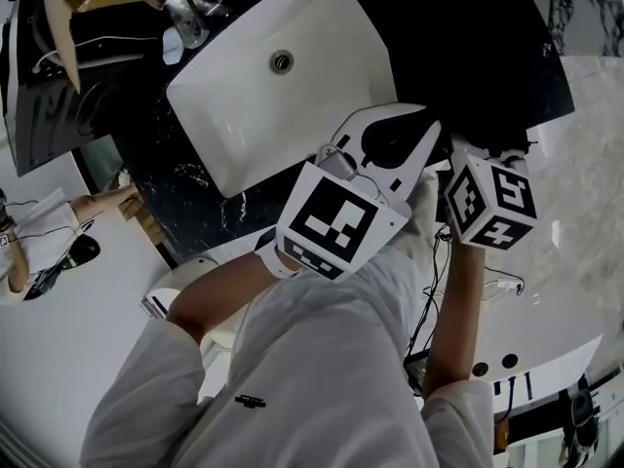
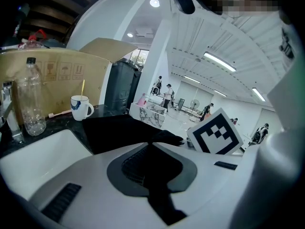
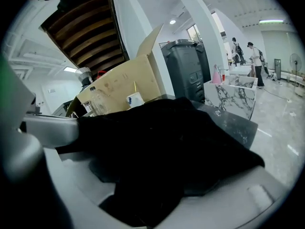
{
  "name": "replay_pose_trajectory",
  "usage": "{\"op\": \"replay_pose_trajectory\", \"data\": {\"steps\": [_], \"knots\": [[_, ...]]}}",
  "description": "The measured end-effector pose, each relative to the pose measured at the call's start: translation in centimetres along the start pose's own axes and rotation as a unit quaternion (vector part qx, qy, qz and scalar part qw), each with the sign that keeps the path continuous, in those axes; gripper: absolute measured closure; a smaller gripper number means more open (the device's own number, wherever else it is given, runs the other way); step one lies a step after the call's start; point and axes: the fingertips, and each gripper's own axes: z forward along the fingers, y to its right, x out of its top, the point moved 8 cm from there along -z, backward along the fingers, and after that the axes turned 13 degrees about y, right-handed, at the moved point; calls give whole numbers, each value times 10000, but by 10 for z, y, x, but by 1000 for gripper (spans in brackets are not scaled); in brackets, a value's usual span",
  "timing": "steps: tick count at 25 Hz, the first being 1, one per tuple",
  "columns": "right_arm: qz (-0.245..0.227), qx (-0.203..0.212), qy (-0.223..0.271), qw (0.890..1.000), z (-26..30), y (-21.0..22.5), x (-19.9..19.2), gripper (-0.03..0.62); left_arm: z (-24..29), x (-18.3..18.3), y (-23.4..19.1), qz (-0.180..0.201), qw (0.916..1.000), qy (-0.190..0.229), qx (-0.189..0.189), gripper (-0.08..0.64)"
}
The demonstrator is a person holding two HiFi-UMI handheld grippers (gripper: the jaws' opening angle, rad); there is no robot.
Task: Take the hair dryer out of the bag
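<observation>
The black cloth bag (image 1: 458, 37) lies on the dark countertop to the right of the sink. My left gripper (image 2: 153, 144) is shut on a fold of the bag's fabric (image 2: 124, 130); its marker cube (image 1: 336, 220) fills the middle of the head view. My right gripper (image 3: 152, 168) stands open at the bag, and its white jaws sit wide apart on either side of the loose black cloth (image 3: 162, 137) without pressing it. Its marker cube (image 1: 492, 201) shows just right of the left one. No hair dryer shows in any view.
A white sink (image 1: 322, 37) with a faucet (image 1: 185, 18) lies left of the bag. Behind it stand a clear plastic bottle (image 2: 29, 99), a mug (image 2: 81, 108), a cardboard box (image 2: 57, 68) and a dark bin (image 2: 121, 87). Cables (image 1: 429, 300) hang at the right. People stand far off.
</observation>
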Motion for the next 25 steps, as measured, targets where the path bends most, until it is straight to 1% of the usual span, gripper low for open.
{"op": "replay_pose_trajectory", "data": {"steps": [4, 6, 9, 13, 15, 19, 25], "knots": [[-54, 3, -418, 9991, 17, -1, -10, 281, 2, -1, -2, -27, 10000, -6, 15, 535], [-180, -70, -608, 9980, 22, -5, -14, 279, 3, -2, -4, -66, 10000, -27, 20, 535], [-400, -213, -748, 9962, 24, -9, -15, 292, 4, -4, -8, -139, 9999, -40, 82, 535], [-374, -182, -860, 9954, 24, -5, -16, 321, 4, -6, -13, -201, 9996, -84, 172, 535], [-176, -129, -822, 9964, 23, -2, -15, 333, 5, -6, -14, -189, 9996, -96, 182, 534], [385, -32, -638, 9972, 20, 3, -12, 350, 7, -6, -16, -102, 9997, -117, 190, 535], [1029, 131, -495, 9934, 7, 5, -9, 371, 7, -8, -15, -32, 9997, -159, 206, 535]]}}
